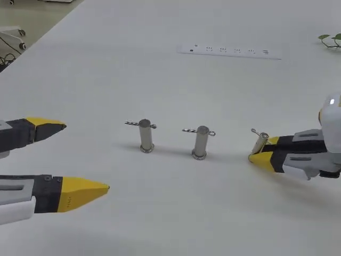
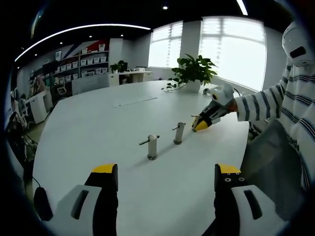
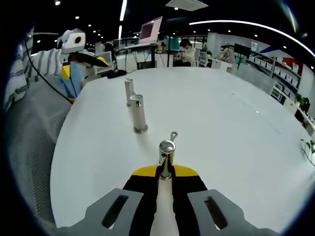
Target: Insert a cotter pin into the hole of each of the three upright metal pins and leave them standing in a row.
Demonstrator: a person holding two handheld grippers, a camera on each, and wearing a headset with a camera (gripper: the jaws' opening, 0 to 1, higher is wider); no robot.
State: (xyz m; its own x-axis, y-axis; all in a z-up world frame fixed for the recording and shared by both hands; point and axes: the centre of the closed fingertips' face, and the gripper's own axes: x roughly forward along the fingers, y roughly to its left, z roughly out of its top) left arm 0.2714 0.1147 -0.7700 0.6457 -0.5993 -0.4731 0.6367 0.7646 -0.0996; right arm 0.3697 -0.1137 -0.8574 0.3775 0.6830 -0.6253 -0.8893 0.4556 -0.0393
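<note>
Big white worktop point(image 1: 170, 218). My left tool point(image 1: 85, 156) hangs wide open and empty at the near left. My right tool point(image 1: 262, 149) is clamped on the foot of the third pin point(image 1: 260, 143), which is leaning at the right end, its cotter pin point(image 1: 256, 132) through the top. I'd stand it square in line with the middle pin point(image 1: 201, 141) and left pin point(image 1: 145, 136), then let go slowly.

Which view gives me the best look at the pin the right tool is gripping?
Right gripper view: the gripped pin stands close between the right tool tips, cotter pin through its top. Head view shows it tilted, side-on; left gripper view shows it tiny.
</note>
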